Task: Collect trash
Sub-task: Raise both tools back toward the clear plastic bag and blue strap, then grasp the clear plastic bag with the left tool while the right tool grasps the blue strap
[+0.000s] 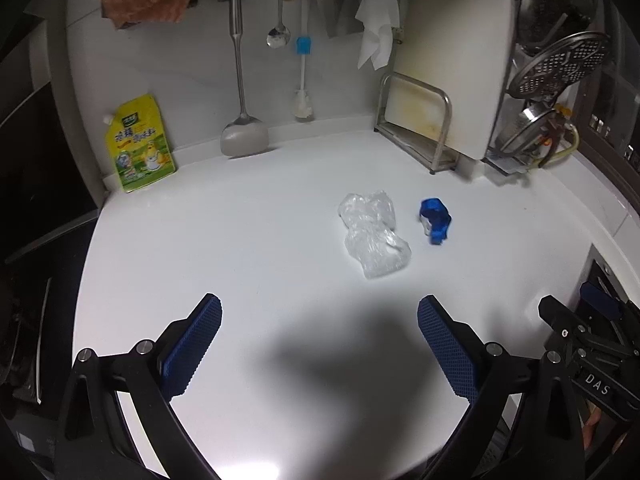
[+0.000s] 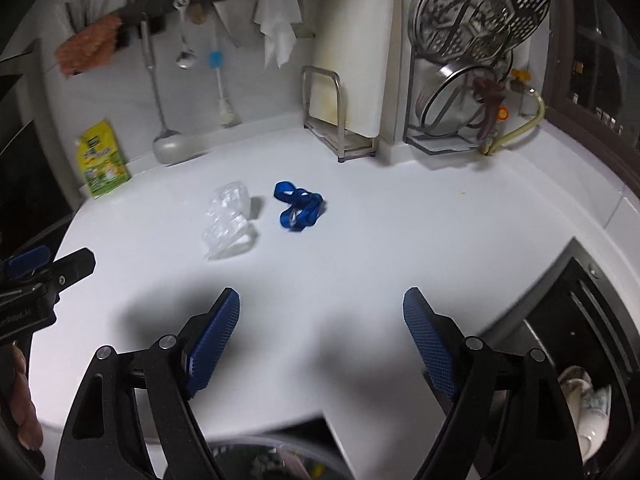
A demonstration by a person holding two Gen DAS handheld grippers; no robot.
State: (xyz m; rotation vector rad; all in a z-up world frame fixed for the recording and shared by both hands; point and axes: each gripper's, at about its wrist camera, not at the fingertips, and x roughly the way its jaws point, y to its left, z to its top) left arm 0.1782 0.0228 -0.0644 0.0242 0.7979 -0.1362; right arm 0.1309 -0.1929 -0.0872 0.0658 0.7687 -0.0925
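Not much done yet, judging by the counter (image 1: pixel 248 240). Two bits of trash still sitting out mid-counter: clear plastic wrap (image 1: pixel 374 236), crumpled, and a blue strap (image 1: pixel 435 218) just beside it on the right, not touching afaict. Same pair visible from the right cam, wrap (image 2: pixel 230 220) left, strap (image 2: pixel 298 206) right.

Left claw (image 1: pixel 320 354) spread wide, nothing btwn the pads, hanging over bare counter well short of the wrap. Right claw (image 2: pixel 320 344) same deal: wide open, empty, also short of both pieces. Neither touching anything.

Something round and dark at the bottom edge of the right cam, prob a bin (image 2: pixel 272 458) w/ stuff in it, but too blurry to call. So maybe some trash already in, can't tell.

Left to do, imo: grab wrap, grab strap, drop both. Wrap looks flimsy, pinch could slip. Yellow pouch (image 1: pixel 140 148) by the wall looks like product, not trash, prob stays.
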